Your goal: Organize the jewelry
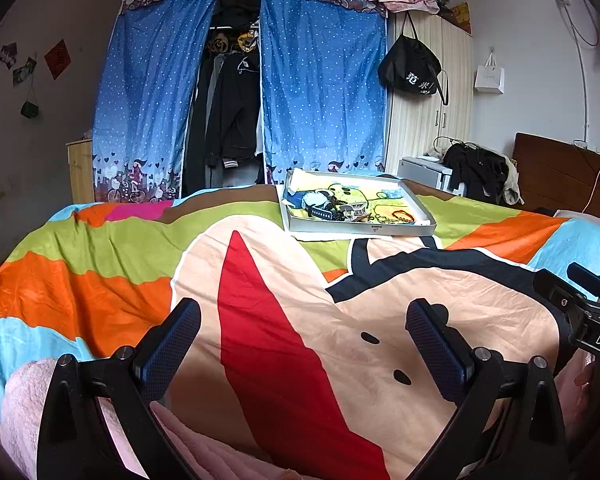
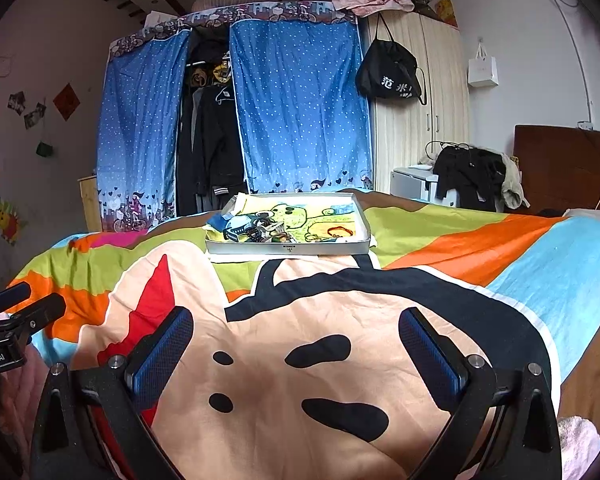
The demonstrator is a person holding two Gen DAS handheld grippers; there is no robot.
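Grippers hovering over the cartoon bedspread [image 2: 320, 360], near side of the tray [image 2: 288, 249]: left gripper [image 1: 302, 344] and right gripper [image 2: 296, 344] both spread wide, holding nothing. Jewelry [image 2: 268, 230] is lying tangled inside the tray. Blue curtain wardrobe [image 2: 300, 108] is standing beyond the tray, nothing sitting between.

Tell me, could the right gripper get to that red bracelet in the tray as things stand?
Probably yes: the right gripper is open, and only bare bedspread lies before the tray; the red bracelet lies uncovered.
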